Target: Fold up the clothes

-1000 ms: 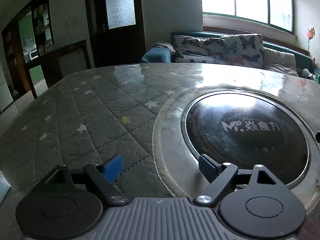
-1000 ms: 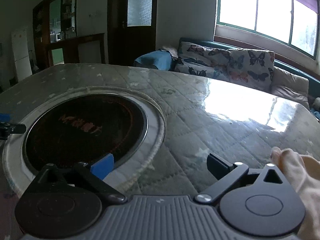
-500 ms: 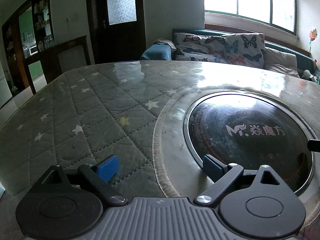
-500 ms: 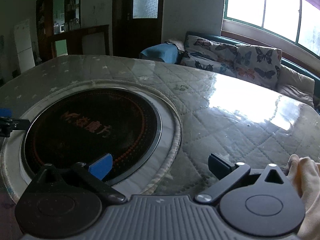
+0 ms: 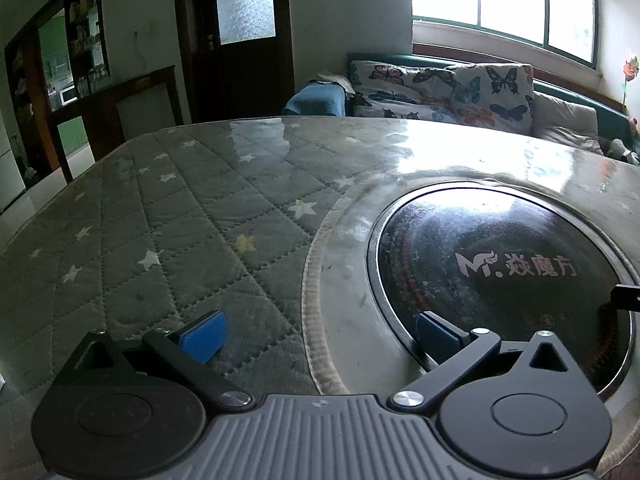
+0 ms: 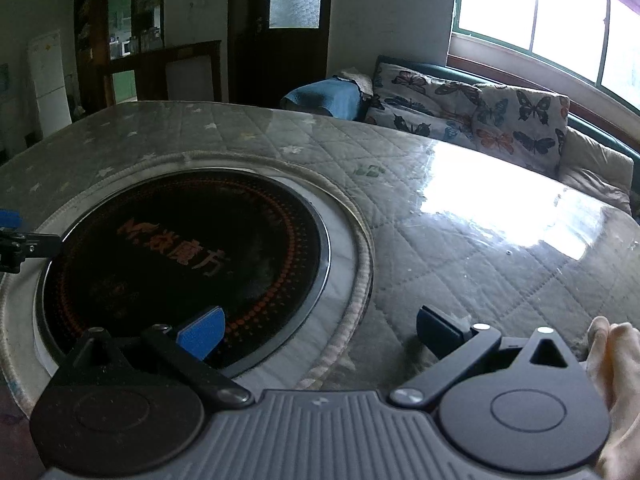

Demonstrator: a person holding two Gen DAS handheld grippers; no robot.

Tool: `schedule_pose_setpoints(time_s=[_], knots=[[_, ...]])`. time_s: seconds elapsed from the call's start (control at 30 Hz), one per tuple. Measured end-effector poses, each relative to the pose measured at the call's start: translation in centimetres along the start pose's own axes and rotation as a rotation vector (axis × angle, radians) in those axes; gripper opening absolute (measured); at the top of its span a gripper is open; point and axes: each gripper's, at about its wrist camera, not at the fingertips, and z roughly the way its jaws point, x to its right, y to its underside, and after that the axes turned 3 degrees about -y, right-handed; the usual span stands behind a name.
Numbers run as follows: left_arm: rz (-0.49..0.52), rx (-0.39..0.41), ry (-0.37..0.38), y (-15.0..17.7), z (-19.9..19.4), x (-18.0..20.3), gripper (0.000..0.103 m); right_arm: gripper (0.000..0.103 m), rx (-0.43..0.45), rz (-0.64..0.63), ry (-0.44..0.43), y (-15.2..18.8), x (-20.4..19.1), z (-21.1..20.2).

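Both grippers hovering over a table with no clothes in view

The left gripper [image 5: 316,330] and right gripper [image 6: 318,330] are gaping wide, holding nothing; the table [image 5: 168,216] shows only a cooktop [image 6: 188,256] at twelve o'clock.

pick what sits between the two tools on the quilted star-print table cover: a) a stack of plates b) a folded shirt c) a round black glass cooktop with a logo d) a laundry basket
c: the round black glass cooktop with a logo is set into the quilted star-print table cover, with the left tool and right tool open at either side.
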Motion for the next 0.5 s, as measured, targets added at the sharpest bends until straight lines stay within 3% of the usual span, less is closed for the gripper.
schedule_pose_setpoints(time_s=[0.5], knots=[[-0.004, -0.002, -0.002, -0.17, 0.25, 0.10, 0.103, 0.103, -0.002, -0.002, -0.001, -0.05, 0.11, -0.04]])
